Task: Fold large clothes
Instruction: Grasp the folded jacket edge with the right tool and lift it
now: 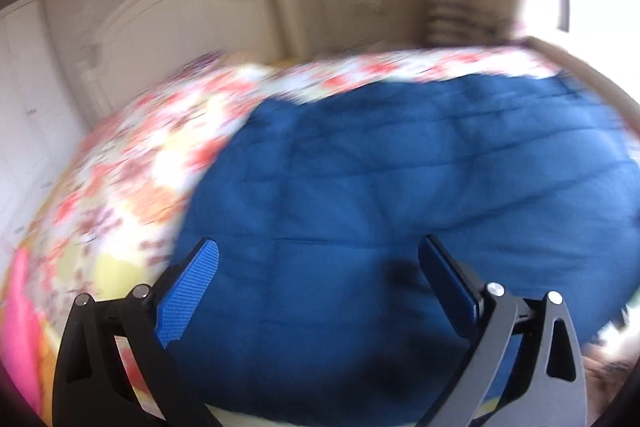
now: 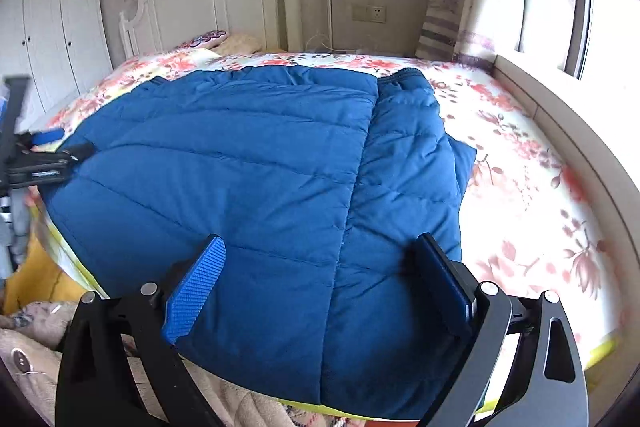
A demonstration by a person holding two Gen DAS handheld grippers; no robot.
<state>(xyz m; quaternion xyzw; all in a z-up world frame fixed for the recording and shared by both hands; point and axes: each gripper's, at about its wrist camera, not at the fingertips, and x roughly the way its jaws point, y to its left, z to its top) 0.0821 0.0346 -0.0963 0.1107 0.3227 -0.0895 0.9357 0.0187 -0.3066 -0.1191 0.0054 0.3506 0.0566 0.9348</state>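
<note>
A blue quilted jacket [image 2: 248, 179] lay spread on the bed [image 2: 532, 187], on a flowered sheet, with one side panel or sleeve [image 2: 408, 163] already folded over along a long seam, its near hem hanging at the bed's front edge. The right claw [image 2: 320, 291] was spread wide just above that near hem, holding nothing. The left claw [image 1: 320, 283] was likewise spread and empty over the jacket's left part; its view was smeared with motion blur, so it was probably moving fast. In the right view the left claw [image 2: 60, 151] showed at the jacket's left edge.

The padding looked thick and slippery. A shallow pinch could catch only the top layer, so the fold would slide apart or drag the whole jacket toward the edge and off the bed. A hasty left approach might miss the edge, or grab the sheet along with it. Uneven lifting by the two claws would skew the crease.
</note>
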